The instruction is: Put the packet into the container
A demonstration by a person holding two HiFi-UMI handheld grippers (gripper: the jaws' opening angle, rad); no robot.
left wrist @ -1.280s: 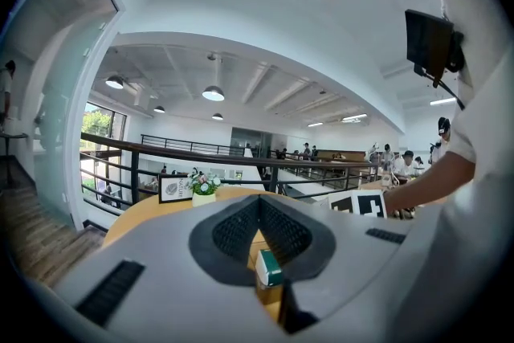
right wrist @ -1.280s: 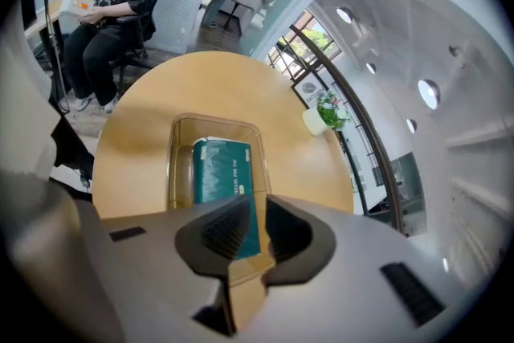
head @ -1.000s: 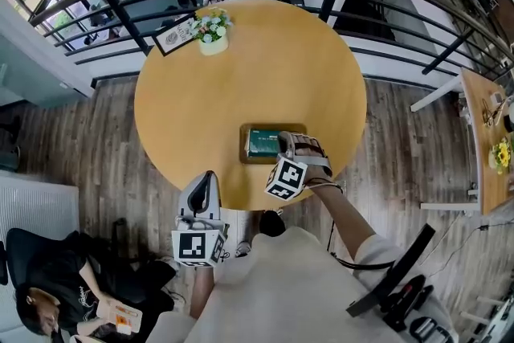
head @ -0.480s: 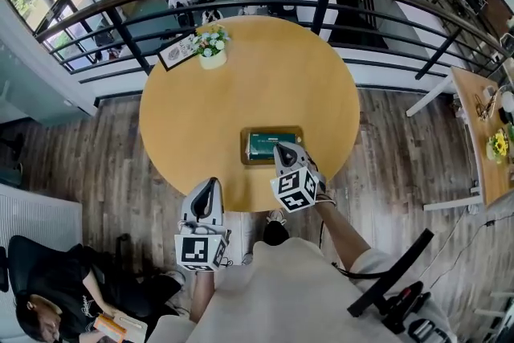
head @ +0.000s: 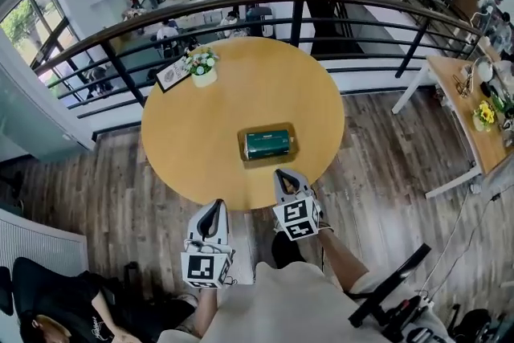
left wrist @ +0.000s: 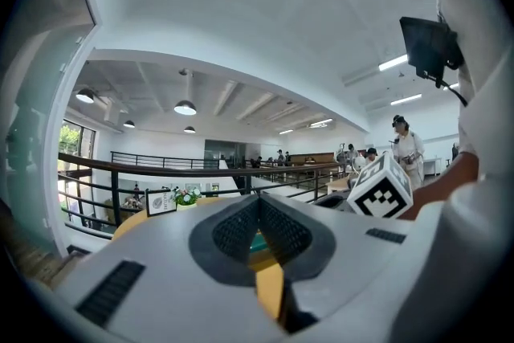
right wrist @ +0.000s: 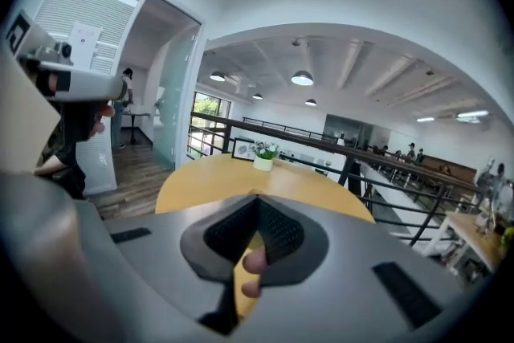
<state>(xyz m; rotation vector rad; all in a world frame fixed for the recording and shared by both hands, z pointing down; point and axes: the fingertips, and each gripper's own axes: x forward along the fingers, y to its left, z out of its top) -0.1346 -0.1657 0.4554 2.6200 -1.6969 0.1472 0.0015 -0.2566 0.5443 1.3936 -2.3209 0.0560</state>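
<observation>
Packet [head: 267, 144], dark green, lies flat inside the brown container [head: 242, 149], which sits on the round wooden table [head: 241, 96] a little toward the person's side of the middle. Neither tool touches it. The right gripper [head: 283, 174] is held at the table's near edge, just short of the container, its jaws pressed together with nothing between them. The left gripper [head: 214, 206] hangs further to the left at the same near edge, well apart from the container, and its jaws meet at the tips too, empty. At the far left of the table stand a small pot of flowers [head: 201, 67] and a framed card [head: 171, 75], just beside each other. A dark railing [head: 241, 0] curves round the far side of the table.
</observation>
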